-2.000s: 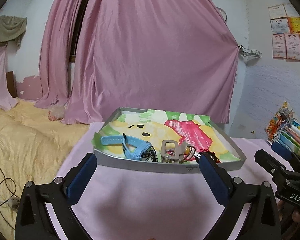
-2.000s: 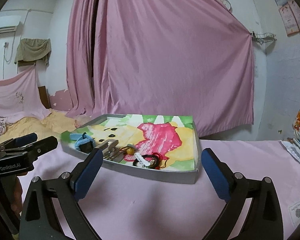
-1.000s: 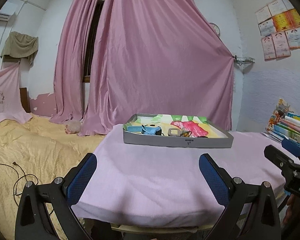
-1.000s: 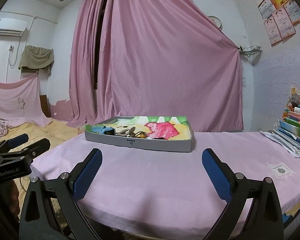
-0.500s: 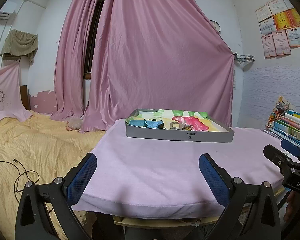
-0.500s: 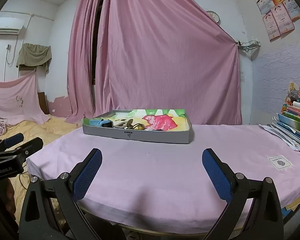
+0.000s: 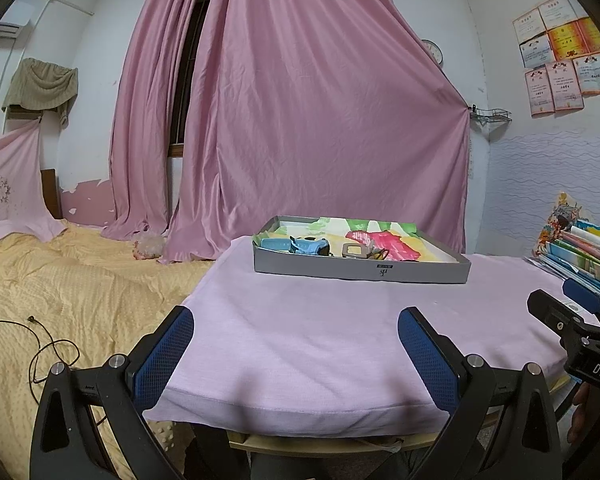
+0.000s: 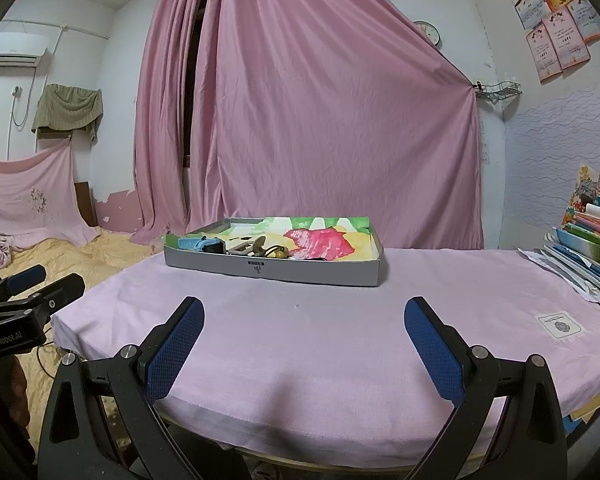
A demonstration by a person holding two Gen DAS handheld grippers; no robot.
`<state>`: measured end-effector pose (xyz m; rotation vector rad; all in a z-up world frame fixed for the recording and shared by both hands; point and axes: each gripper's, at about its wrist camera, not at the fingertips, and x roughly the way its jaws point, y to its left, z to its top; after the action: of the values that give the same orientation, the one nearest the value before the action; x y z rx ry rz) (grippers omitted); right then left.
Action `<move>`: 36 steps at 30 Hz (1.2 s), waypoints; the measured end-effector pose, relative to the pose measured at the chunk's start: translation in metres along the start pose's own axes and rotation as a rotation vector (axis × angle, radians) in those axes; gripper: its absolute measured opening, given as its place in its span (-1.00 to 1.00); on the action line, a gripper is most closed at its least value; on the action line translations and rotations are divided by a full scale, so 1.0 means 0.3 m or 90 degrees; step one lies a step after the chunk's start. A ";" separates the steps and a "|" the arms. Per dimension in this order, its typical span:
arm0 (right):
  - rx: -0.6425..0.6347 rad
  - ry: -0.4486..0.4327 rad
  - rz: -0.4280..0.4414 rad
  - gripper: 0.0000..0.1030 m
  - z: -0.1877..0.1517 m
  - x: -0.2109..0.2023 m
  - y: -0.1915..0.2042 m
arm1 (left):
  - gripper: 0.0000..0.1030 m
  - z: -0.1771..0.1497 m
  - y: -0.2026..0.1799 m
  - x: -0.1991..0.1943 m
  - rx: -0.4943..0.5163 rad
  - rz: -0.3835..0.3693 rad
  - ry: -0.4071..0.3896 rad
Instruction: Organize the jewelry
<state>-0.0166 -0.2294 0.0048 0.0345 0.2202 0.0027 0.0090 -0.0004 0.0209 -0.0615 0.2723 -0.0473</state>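
Where left view misses, square label (image 8: 558, 323) shows.

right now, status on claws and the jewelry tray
Left claw open, empty. Right claw open, empty. Jewelry tray far across the table. Nothing between.

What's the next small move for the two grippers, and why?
Probably hold both back at the table's near edge: the left gripper and right gripper are open and empty, and the jewelry already lies in the shallow grey tray.
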 end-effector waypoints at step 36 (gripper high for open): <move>0.003 0.002 -0.002 0.91 0.007 0.005 0.003 | 0.99 0.000 0.003 0.003 0.000 0.001 0.000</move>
<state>-0.0148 -0.2286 0.0066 0.0384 0.2237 -0.0006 0.0099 0.0004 0.0207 -0.0612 0.2725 -0.0457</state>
